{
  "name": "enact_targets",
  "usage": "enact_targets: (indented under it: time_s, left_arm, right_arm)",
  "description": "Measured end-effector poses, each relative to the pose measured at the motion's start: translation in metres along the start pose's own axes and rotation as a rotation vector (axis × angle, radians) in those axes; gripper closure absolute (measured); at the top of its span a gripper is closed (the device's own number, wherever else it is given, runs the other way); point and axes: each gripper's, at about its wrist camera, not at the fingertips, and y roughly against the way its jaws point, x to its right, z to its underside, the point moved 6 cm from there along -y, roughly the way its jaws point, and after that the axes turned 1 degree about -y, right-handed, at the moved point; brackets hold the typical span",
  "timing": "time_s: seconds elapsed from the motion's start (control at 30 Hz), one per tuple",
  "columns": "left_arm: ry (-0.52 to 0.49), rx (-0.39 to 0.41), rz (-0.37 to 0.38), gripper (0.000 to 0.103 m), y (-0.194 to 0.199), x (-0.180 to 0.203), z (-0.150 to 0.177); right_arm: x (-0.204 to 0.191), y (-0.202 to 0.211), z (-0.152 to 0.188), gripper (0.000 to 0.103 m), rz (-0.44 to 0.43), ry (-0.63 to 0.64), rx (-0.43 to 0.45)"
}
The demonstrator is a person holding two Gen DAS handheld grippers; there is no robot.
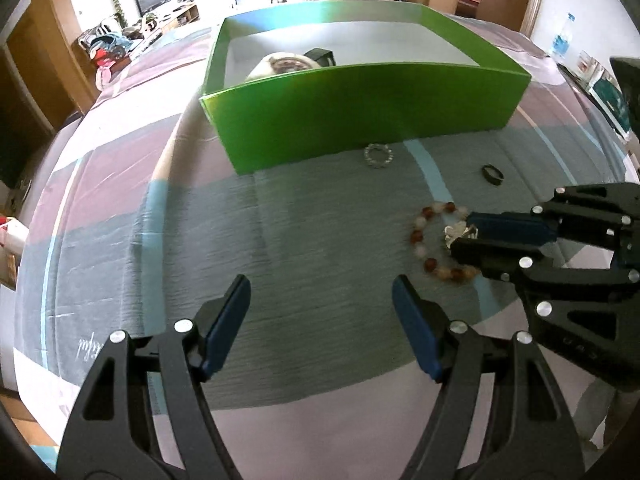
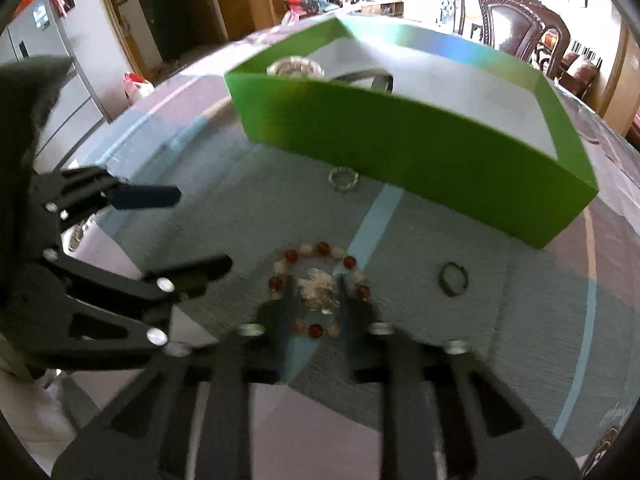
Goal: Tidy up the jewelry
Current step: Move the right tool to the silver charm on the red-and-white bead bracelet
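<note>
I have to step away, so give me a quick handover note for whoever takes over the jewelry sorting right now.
Left tool: open, empty, above the cloth.
Right tool: nearly closed around the silver charm inside the beaded bracelet; grip unconfirmed.
Done: a few pieces already in the green box.
Left: beaded bracelet, charm, small silver ring by the box wall, dark ring on the cloth.

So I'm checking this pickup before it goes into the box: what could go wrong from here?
The right gripper has its fingers either side of the silver charm, which sits inside the beaded bracelet. Lifting could snag the bracelet and drag it along. The charm looks small and lumpy, so it may slip out on the way to the green box.
</note>
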Motion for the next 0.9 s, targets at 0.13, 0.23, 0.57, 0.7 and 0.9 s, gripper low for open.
enact_targets:
  time_s: [0.13, 0.23, 0.57, 0.7, 0.9]
  left_arm:
    - [0.005, 0.000, 0.008, 0.030, -0.001, 0.004, -0.002]
    - [-0.008, 0.011, 0.057, 0.027, 0.002, 0.014, -0.004]
    - [-0.053, 0.004, 0.190, 0.052, -0.013, 0.058, -0.012]
    - [-0.043, 0.010, 0.178, 0.054, -0.016, 0.055, -0.015]
    - [-0.010, 0.011, 0.193, 0.054, -0.013, 0.051, -0.019]
  right_arm:
    - [0.012, 0.018, -0.004, 0.086, 0.019, -0.038, 0.041]
    - [0.033, 0.035, -0.001, 0.086, 0.070, -0.094, 0.065]
    - [0.085, 0.033, 0.031, 0.086, 0.139, -0.269, 0.065]
    - [0.084, 0.030, 0.030, 0.086, 0.145, -0.252, 0.073]
    - [0.081, 0.028, 0.027, 0.086, 0.156, -0.236, 0.079]
